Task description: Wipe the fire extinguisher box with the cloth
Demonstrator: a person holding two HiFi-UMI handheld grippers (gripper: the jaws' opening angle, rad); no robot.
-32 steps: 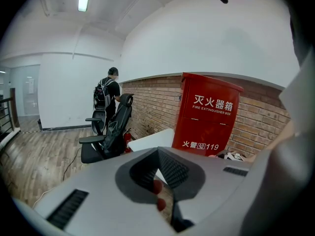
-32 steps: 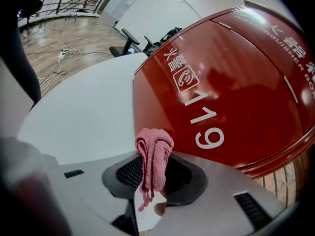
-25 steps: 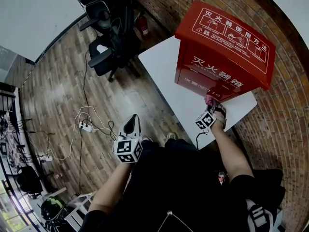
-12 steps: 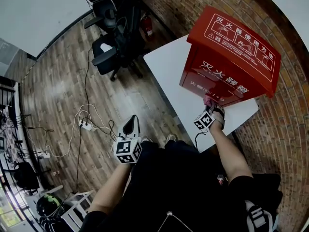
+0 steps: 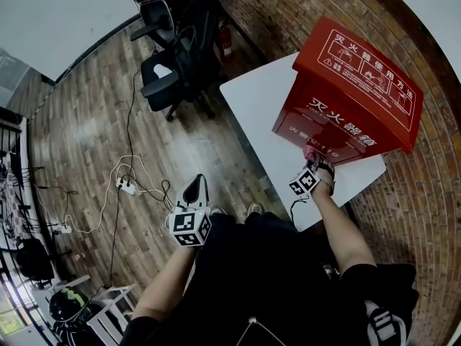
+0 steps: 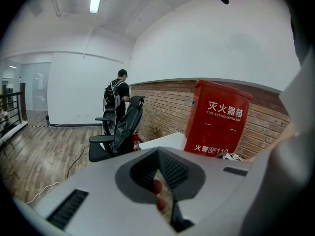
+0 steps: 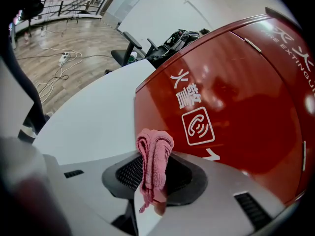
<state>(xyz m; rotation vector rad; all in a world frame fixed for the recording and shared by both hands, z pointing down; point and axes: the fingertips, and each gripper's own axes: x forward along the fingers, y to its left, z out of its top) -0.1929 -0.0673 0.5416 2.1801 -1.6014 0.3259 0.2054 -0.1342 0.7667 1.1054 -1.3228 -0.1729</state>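
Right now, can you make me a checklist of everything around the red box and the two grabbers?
Surface: white table, beside the brick wall.
Job's things: red fire extinguisher box upright on the table; pink cloth bunched up.
Clutter: nothing seen on the table.
Grippers: right gripper shut on the cloth, near the box's lower front, contact unclear; left gripper shut, empty, over the floor.
Cables: white power strip and loose cords on the wood floor.
Surroundings: black office chairs, small fire extinguisher by the wall, a person behind the chairs.
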